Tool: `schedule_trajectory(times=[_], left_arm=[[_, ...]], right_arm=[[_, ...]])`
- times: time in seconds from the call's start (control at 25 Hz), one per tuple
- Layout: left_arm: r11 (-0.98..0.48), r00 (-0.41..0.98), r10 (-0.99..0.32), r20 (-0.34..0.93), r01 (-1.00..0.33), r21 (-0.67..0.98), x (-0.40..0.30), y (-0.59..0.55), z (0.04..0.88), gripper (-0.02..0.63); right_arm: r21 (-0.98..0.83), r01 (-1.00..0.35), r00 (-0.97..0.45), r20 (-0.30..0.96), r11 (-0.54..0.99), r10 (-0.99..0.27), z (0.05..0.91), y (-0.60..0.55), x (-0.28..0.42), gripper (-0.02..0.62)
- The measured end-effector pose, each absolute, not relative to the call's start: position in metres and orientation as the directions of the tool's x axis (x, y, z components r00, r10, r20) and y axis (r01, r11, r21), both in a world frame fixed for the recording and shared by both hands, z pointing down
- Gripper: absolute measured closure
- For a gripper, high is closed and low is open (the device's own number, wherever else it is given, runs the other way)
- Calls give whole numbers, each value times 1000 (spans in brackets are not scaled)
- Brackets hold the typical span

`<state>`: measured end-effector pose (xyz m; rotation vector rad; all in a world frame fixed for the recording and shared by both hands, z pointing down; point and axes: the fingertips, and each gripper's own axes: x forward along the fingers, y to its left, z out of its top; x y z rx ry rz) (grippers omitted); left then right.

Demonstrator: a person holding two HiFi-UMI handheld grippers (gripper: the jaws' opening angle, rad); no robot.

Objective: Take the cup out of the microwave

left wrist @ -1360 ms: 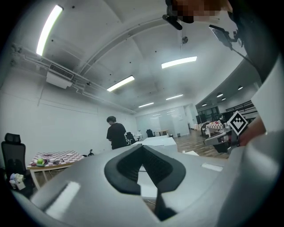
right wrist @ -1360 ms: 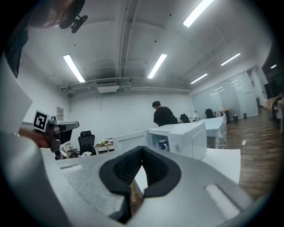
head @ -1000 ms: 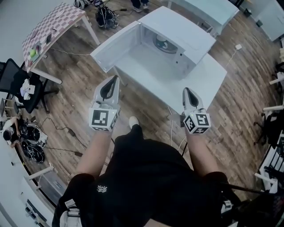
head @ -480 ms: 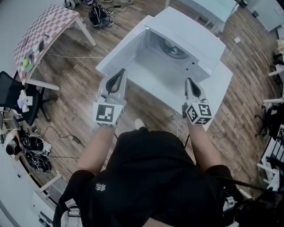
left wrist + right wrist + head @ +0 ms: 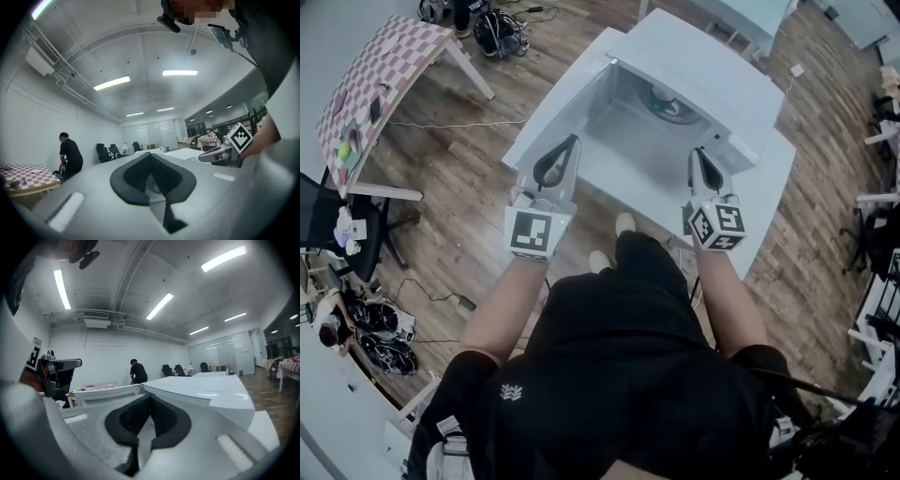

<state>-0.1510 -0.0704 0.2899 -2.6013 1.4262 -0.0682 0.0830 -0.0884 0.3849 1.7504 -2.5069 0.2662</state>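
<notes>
The white microwave (image 5: 717,66) stands on a white table (image 5: 773,187) with its door (image 5: 553,98) swung open to the left. Inside, a pale teal cup (image 5: 664,94) sits on the turntable. My left gripper (image 5: 568,142) hangs level in front of the open door, jaws together with nothing in them; its tips meet in the left gripper view (image 5: 150,154). My right gripper (image 5: 697,153) is by the cavity's right front edge, also shut and empty, and the right gripper view (image 5: 149,397) looks over the microwave's top (image 5: 206,383). Neither touches the cup.
A chequered table (image 5: 384,75) stands at the far left, with an office chair (image 5: 319,202) below it. Bags (image 5: 497,28) and cables lie on the wooden floor. A person in black (image 5: 70,157) stands far off by that table.
Both grippers have moved forward to the microwave's open front, staying shut. The person holding them has stepped closer to the table.
</notes>
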Motion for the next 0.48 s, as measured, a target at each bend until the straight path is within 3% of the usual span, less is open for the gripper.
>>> schedule_trajectory(times=[0.48], left_arm=[[-542, 549, -836, 0, -826, -154, -119, -144, 331, 603]], right_arm=[[-64, -944, -331, 182, 325, -926, 435, -168, 93, 592]])
